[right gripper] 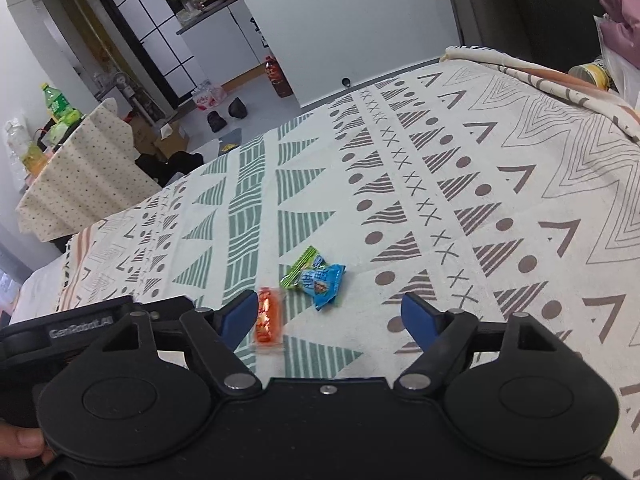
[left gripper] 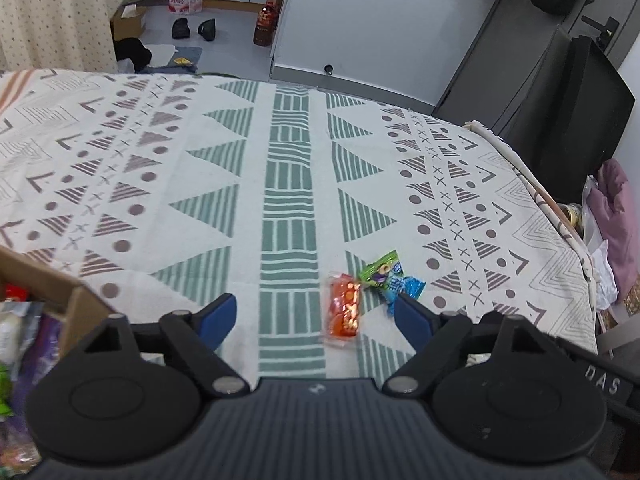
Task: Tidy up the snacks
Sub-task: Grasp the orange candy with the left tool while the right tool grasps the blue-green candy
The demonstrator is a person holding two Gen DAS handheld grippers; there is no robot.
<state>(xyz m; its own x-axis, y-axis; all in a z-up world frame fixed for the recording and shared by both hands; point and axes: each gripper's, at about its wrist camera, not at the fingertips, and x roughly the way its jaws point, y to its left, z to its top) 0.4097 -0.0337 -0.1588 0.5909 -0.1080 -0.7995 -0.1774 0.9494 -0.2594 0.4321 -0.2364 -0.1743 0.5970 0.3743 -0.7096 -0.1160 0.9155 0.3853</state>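
Surface: patterned cloth over a table, green and grey-brown motifs.

Snacks, loose: three small packets in a tight cluster on the cloth. Orange packet, lying flat, nearest the claws. Green packet just beyond it. Blue packet touching and partly overlapping the green one.

Snacks, stowed: cardboard box at the left edge of the left view, holding assorted wrappers; contents blurred, possibly several kinds.

Left gripper: jaws spread wide, nothing held; orange packet sits between the fingers but unpressed.

Right gripper: jaws likewise wide and empty; blue packet lies ahead between them, orange packet beside the left finger.

Risks, as judged: both claws aim at one cluster, so the fingers may collide. Overlapping wrappers may lift together or one may slide off. Thin foil is slippery and flat; a closing jaw may snag the cloth instead.
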